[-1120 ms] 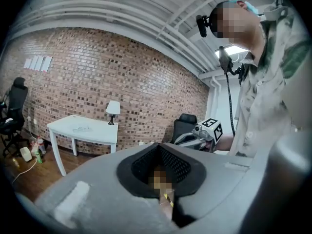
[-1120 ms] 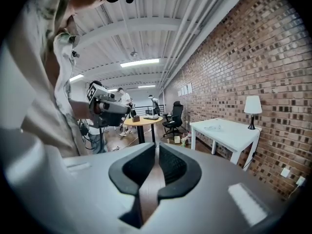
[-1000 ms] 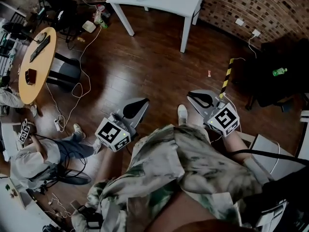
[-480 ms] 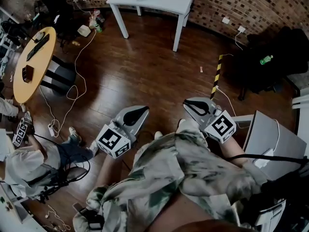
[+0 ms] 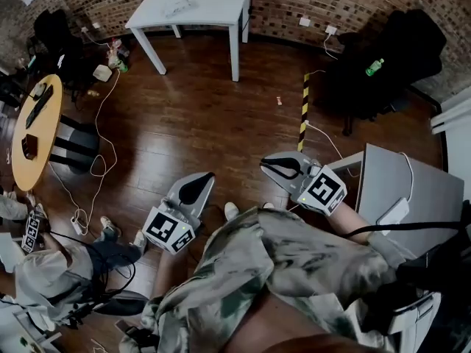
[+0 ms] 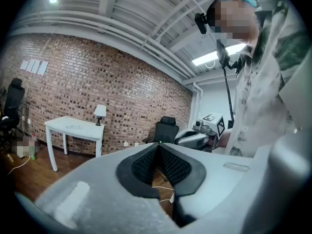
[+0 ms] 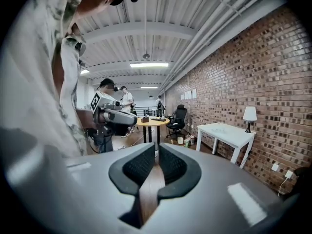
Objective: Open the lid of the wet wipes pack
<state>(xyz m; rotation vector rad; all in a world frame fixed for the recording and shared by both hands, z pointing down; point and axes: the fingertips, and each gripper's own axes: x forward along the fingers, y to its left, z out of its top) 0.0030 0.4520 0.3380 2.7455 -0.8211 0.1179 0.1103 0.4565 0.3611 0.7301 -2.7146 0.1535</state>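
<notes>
Head view: pale item (image 5: 180, 7) lies flat on far white table (image 5: 221, 2), too small to confirm as wipes pack. Left gripper (image 5: 199, 187) and right gripper (image 5: 280, 167) over floor, near. Versus earlier frame: table shifted left, grey cabinet (image 5: 397, 186) more in view.
Left gripper view: jaws closed, empty.
Right gripper view: jaws slightly apart, empty.
</notes>
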